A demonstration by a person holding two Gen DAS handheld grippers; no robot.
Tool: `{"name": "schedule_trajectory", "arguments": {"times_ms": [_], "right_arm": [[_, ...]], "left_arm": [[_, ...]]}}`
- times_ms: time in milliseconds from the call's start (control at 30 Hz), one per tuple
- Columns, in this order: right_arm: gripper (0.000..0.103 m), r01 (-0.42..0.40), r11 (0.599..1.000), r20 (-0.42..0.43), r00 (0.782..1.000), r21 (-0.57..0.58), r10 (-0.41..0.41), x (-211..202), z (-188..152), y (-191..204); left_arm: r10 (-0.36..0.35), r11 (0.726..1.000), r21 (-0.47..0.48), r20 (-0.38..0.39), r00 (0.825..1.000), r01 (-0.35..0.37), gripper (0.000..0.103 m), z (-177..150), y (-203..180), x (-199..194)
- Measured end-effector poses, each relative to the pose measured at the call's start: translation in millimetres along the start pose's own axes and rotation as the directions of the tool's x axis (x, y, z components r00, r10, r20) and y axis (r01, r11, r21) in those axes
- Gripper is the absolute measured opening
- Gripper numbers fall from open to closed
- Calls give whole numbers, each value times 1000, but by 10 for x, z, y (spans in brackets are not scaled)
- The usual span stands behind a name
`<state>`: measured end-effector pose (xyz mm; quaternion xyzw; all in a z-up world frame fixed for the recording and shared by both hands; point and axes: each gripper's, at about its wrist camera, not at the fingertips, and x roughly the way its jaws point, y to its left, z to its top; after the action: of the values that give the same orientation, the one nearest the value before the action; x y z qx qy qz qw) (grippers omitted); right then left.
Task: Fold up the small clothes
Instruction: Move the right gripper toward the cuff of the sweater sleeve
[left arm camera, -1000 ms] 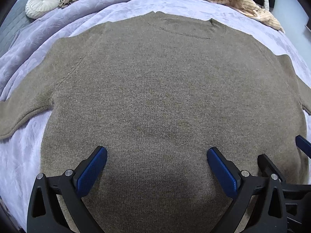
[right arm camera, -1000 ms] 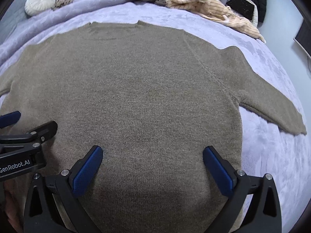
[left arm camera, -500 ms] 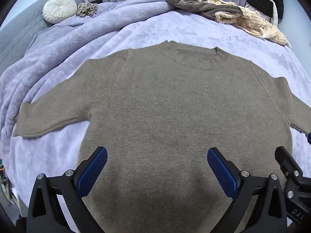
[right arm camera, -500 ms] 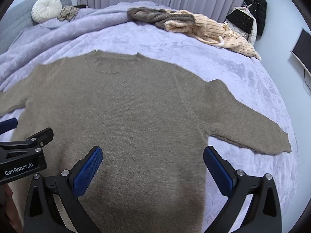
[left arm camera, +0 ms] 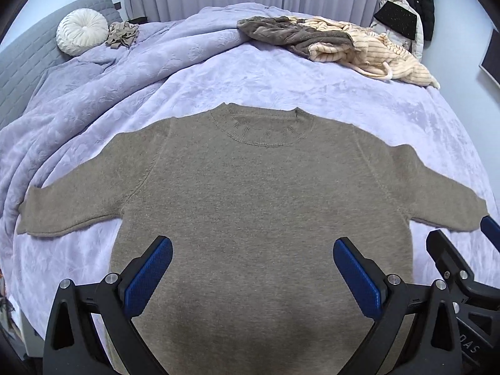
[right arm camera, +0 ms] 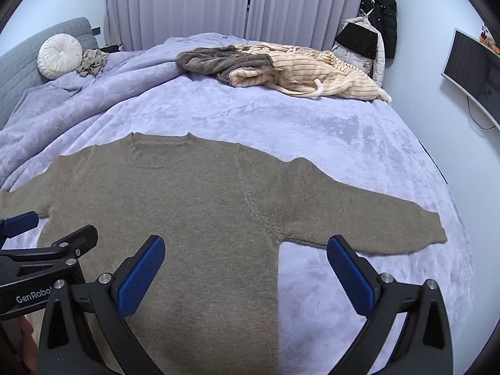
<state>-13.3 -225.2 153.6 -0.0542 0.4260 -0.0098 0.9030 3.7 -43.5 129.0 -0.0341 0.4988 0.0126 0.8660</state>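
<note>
An olive-brown knit sweater (left arm camera: 259, 193) (right arm camera: 175, 206) lies flat on the lavender bed, collar at the far side and both sleeves spread out sideways. My left gripper (left arm camera: 252, 273) hovers open above the sweater's lower body, nothing between its blue pads. My right gripper (right arm camera: 247, 273) is open too, above the sweater's right side edge just below the right sleeve (right arm camera: 368, 218). In the right wrist view the left gripper's fingers (right arm camera: 65, 247) show at the left edge. The sweater's hem is hidden below both grippers.
A heap of brown and cream striped clothes (right arm camera: 281, 68) lies at the bed's far side. A round white cushion (left arm camera: 82, 31) and a small crumpled cloth (left arm camera: 122, 32) sit by the grey headboard at far left. Coats hang at far right (right arm camera: 372, 31), with a monitor (right arm camera: 468, 68) on the wall.
Both grippers have risen and pulled back from the sweater, so the whole garment and more of the bed show now. Both stayed open.
</note>
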Motion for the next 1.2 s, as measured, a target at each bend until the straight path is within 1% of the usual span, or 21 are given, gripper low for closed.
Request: {"name": "schedule_trajectory", "arguments": {"times_ms": [33, 67, 100, 167, 200, 300, 400, 467, 533, 567, 667, 700, 833, 1000, 1200], "right_arm": [[103, 12, 1000, -2, 1000, -4, -12, -5, 7, -10], [103, 28, 999, -14, 1000, -16, -28, -6, 23, -29], [103, 28, 999, -14, 1000, -16, -28, -6, 23, -29], [103, 10, 1000, -10, 1000, -5, -10, -31, 18, -87], [103, 2, 1000, -11, 1000, 17, -2, -46, 30, -156], [103, -4, 1000, -13, 1000, 29, 4, -51, 35, -219], [103, 1, 999, -20, 1000, 54, 1, -24, 43, -350], [103, 1, 997, -24, 1000, 78, 1, -6, 44, -454], [103, 15, 994, -30, 999, 108, -12, 32, 58, -614], [103, 15, 994, -30, 999, 108, -12, 32, 58, -614], [103, 30, 991, -38, 999, 134, -25, 73, 69, -788], [103, 45, 988, -43, 998, 145, -39, 105, 77, -889], [103, 54, 985, -50, 998, 162, -47, 158, 86, -1021], [103, 89, 982, -50, 995, 169, -82, 256, 101, -1232], [103, 104, 977, -57, 994, 186, -95, 363, 97, -1421]], "left_arm": [[-13, 1000, -13, 2, 1000, 13, 103, 15, 9, -24], [-12, 1000, -20, 2, 1000, 12, 103, 17, 1, -40], [-2, 1000, -26, 4, 1000, 2, 103, 30, -4, -58], [15, 999, -30, 7, 1000, -15, 103, 51, -13, -88], [15, 999, -33, 9, 1000, -15, 103, 62, -19, -101], [9, 999, -38, -10, 1000, -10, 103, 120, -66, -88], [28, 1000, -7, -25, 999, -28, 103, 157, -180, -36], [28, 1000, 4, -26, 999, -28, 103, 175, -253, -24], [25, 1000, 14, -25, 999, -24, 103, 186, -333, -19], [27, 999, 22, -25, 999, -26, 103, 196, -384, -6], [32, 999, 42, -28, 999, -31, 103, 208, -517, 35], [33, 998, 49, -29, 999, -32, 103, 211, -557, 50], [38, 996, 80, -37, 999, -35, 103, 240, -739, 126], [42, 993, 110, -44, 998, -37, 103, 309, -950, 235], [42, 990, 140, -52, 998, -34, 103, 379, -1234, 390]]}}
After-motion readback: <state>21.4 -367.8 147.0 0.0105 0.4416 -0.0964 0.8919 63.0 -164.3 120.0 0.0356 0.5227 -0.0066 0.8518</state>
